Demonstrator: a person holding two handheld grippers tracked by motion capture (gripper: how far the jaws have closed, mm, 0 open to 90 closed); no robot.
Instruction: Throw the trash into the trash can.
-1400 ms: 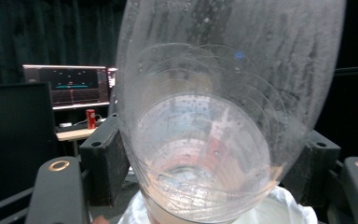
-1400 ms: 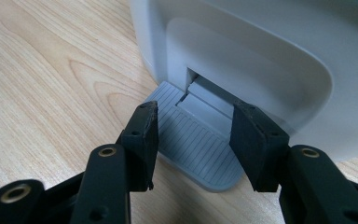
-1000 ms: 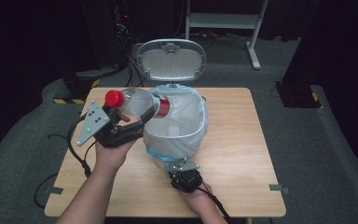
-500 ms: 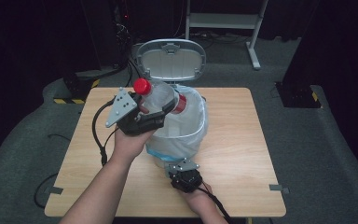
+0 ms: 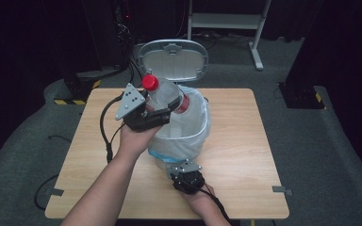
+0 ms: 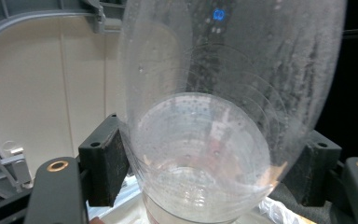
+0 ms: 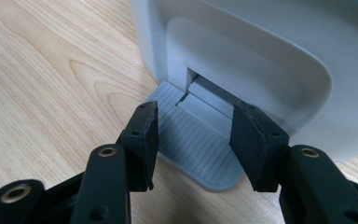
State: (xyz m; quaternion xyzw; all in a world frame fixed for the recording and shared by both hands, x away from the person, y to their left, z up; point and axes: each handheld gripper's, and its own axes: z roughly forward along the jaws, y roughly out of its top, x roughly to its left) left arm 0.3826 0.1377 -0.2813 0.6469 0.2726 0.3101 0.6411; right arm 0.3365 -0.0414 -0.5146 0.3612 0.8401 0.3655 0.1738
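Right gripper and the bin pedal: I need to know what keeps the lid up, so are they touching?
Touching. In the right gripper view, the right gripper has both jaws resting on the grey ribbed pedal.

One clear plastic bottle (image 5: 167, 96) with one red cap (image 5: 150, 82). One pedal bin (image 5: 181, 136) with one raised lid (image 5: 172, 59), one bag liner (image 5: 202, 120) and one foot pedal (image 7: 200, 149). Two grippers: left gripper (image 5: 143, 115), right gripper (image 5: 187, 176). One table (image 5: 245, 141).

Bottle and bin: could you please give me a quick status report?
Left hand-held gripper shut on bottle, tilted over bin. Right hand-held gripper open, jaws pressing on pedal. Lid up, nothing blocking.
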